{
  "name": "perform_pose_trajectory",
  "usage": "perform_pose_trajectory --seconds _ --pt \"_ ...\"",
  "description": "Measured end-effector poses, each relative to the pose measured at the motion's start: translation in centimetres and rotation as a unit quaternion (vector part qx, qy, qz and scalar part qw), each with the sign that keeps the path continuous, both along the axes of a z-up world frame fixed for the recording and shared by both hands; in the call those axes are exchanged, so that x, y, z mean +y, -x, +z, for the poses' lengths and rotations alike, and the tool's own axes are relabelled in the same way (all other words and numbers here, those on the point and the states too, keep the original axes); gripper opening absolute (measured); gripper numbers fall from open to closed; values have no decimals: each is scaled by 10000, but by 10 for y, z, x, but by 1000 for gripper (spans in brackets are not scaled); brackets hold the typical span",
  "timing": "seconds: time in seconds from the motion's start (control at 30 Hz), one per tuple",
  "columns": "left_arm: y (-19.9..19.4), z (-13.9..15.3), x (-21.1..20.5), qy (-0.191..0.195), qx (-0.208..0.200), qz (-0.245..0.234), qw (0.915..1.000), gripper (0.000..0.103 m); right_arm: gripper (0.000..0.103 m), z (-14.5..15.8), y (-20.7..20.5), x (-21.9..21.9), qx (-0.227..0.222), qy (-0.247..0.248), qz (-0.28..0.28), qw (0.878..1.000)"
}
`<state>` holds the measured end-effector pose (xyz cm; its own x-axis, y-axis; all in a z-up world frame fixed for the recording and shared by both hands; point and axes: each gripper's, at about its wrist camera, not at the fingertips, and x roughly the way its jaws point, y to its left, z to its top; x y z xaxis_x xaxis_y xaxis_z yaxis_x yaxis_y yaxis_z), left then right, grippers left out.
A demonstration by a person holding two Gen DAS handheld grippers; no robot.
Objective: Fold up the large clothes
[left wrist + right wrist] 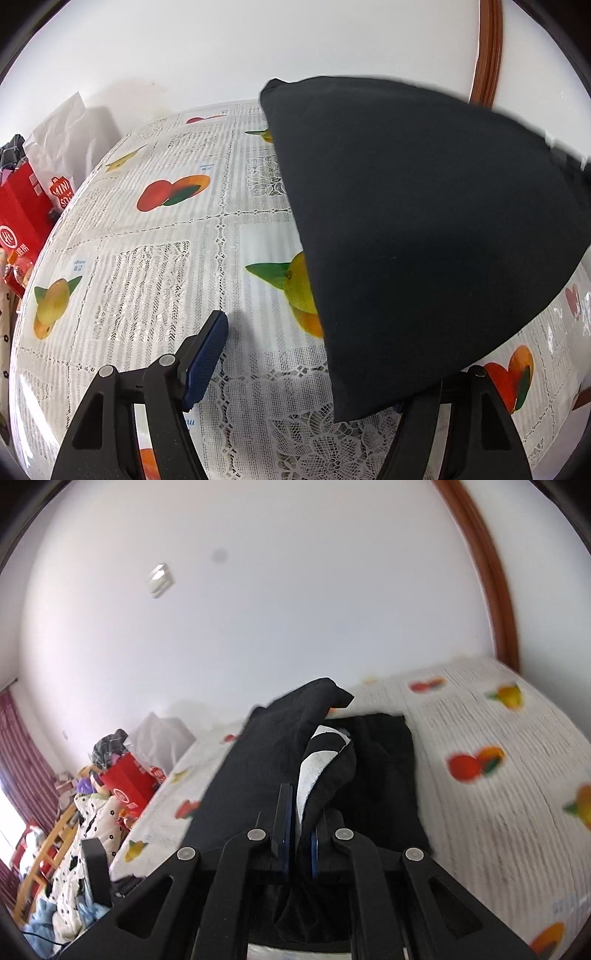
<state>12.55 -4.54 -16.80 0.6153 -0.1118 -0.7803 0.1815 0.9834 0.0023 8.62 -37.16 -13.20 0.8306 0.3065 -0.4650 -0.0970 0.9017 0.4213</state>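
A large black garment (424, 229) hangs lifted above the fruit-print tablecloth (155, 258), filling the right half of the left wrist view. My left gripper (306, 373) is open; its left blue pad (207, 358) is bare and the right finger is hidden behind the cloth. In the right wrist view my right gripper (300, 830) is shut on a bunched fold of the black garment (255, 760), whose white printed lining (314, 771) shows. The rest lies in a heap on the table (498, 812).
A red paper bag (22, 214) and a white bag (62, 140) stand at the table's left edge. A chair piled with clothes (85, 834) stands left of the table. A wooden frame (491, 590) runs up the white wall.
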Motion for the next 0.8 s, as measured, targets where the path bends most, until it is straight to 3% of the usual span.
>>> perform_pose_trajectory --seconds 0.17,0.4,0.5,0.67,0.8 --pt "-1 -1 1 -6 1 -2 10000 71 7 -46 -9 -14 668 53 -423 9969" --pt "0 0 -1 -9 3 -8 10000 71 7 -46 -6 -17 915 597 -624 9921" --pt "4 2 0 -5 42 -4 10000 71 12 -40 -3 -8 966 1033 -601 9881" --pt "15 5 5 63 111 4 9999 70 17 -19 9 9 747 1459 -733 9837" --pt "36 14 12 276 65 -148 9995 69 29 -9 28 31 357 1992 -722 9767"
